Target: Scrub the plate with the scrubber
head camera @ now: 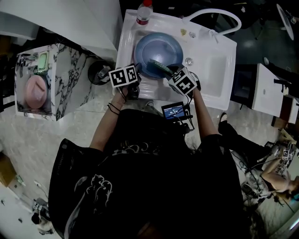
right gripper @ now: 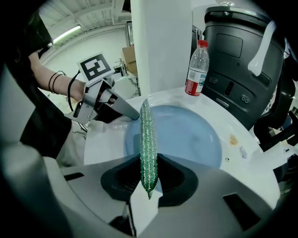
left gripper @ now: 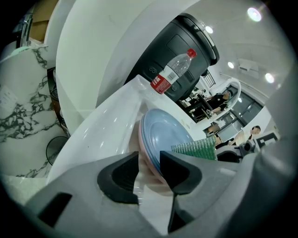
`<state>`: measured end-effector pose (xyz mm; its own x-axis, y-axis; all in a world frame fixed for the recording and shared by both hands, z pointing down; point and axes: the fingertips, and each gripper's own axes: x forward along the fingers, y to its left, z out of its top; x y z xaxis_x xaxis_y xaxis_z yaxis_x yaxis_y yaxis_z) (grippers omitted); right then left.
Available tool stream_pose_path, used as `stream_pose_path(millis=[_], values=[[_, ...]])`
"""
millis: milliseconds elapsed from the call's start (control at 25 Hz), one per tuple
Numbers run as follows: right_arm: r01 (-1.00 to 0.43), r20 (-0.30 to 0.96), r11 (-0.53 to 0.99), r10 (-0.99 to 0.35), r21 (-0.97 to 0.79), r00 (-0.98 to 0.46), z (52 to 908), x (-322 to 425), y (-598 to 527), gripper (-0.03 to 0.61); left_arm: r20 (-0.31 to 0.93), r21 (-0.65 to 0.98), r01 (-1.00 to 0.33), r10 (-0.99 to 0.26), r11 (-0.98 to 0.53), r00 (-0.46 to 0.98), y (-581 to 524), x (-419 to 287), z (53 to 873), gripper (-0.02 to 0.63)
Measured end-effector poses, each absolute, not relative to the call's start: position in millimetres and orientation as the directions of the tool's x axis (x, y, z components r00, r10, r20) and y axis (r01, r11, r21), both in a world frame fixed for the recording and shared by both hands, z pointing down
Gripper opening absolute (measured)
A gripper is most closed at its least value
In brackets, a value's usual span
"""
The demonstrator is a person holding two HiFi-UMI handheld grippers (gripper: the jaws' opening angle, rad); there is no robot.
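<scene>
White sink fills the top of your head view, with the blue plate in its basin and a red-capped bottle standing on the rim behind the plate. Well to the left of the plate, a marbled counter carries a pink dish. Your left gripper sits at the plate's near left edge and your right gripper at its near right edge, where the green scrubber reaches over the plate's face. In the left gripper view, your left gripper pinches the plate's near rim, which shows pink along its underside. The scrubber stands just right of the plate, and the bottle rises beyond it against a dark grey appliance. In the right gripper view, your right gripper clamps the scrubber edge-on and upright between its pads, with its upper end over the plate. The left gripper meets the plate's left rim.
</scene>
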<state>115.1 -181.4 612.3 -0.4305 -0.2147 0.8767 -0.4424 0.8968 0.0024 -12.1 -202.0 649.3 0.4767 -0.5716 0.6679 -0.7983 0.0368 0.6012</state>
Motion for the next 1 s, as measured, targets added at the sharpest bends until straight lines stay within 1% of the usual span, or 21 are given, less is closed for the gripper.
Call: stream_pose_path(millis=[280,520,800,1000], values=[[-0.475,0.833,0.878,-0.218,-0.061,-0.509,608,84,-163,0.086,0.671,0.592,-0.805,-0.580,0.044,0.461,-203,-12,650,0.153],[-0.516,0.814,0.854,-0.251,-0.069,-0.523,605,81,-166,0.086,0.640,0.567,-0.824,-0.619,-0.021,0.456,-204,-10,642,0.153],[-0.644,0.728,0.753,-0.367,-0.133,-0.579,579,93,-176,0.086,0.613,0.578,-0.816,-0.649,-0.020,0.450,-193,-20,624,0.152],[-0.737,0.665,0.643,-0.459,-0.210,-0.590,554,109,-160,0.086,0.542,0.579,-0.809,-0.694,-0.100,0.473,-184,-18,587,0.152]])
